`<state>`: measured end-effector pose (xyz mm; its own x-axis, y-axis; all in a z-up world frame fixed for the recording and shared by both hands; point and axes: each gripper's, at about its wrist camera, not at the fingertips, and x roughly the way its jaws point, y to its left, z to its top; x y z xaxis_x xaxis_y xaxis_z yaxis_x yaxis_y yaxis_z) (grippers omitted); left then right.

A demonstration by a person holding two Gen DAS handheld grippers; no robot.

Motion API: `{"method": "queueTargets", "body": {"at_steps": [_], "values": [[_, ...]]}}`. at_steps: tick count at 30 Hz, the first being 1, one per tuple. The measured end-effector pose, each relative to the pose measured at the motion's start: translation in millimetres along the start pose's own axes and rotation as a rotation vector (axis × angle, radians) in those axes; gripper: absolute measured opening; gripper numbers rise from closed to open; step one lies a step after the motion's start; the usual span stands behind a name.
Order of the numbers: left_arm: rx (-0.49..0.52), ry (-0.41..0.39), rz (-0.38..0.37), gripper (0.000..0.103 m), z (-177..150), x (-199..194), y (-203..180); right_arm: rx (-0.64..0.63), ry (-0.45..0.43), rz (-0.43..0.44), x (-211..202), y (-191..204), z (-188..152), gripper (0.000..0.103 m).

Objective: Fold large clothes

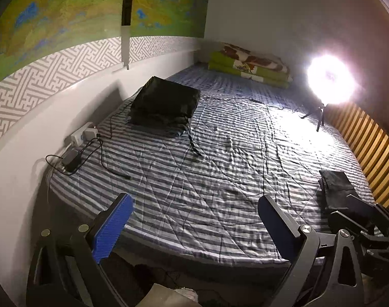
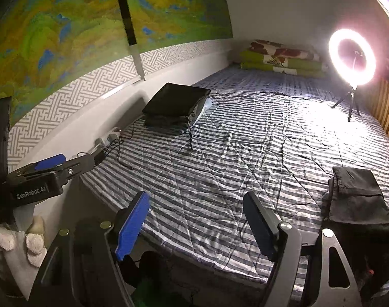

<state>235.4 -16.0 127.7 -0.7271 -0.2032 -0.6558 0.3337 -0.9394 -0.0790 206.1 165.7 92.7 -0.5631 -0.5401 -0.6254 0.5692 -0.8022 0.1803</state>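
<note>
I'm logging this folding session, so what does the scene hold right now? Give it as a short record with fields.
surface: striped bed cover, wrinkled
folded stack: dark clothes near the wall
next garment: dark garment at the bed's right edge
left hand-held gripper: open, nothing between its fingers
right hand-held gripper: open, nothing between its fingers
lighting: ring light on a tripod
far end: folded bedding

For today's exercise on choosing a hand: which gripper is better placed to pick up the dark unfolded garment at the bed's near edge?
Probably the right gripper. The dark garment lies just beside its open, empty fingers, while the left gripper sits further along the striped bedspread, towards the wall.
</note>
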Motion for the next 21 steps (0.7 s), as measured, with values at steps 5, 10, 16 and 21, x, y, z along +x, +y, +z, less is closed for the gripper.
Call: {"method": "queueTargets", "body": {"at_steps": [5,10,16,21], "values": [[0.006,0.0,0.006,0.1,0,-2,1,-0.035,-0.01,-0.005,-3,12,-2,0.072],[0.006,-0.01,-0.002,0.1,3,-5,3,-0.036,-0.02,-0.018,-6,17,-1,0.072],[0.005,0.006,-0.008,0.1,-2,1,9,-0.035,-0.017,-0.031,-5,20,-4,0.072],[-0.008,0.018,-0.002,0.1,-6,7,17,-0.041,-0.008,-0.039,2,24,-5,0.072]]}}
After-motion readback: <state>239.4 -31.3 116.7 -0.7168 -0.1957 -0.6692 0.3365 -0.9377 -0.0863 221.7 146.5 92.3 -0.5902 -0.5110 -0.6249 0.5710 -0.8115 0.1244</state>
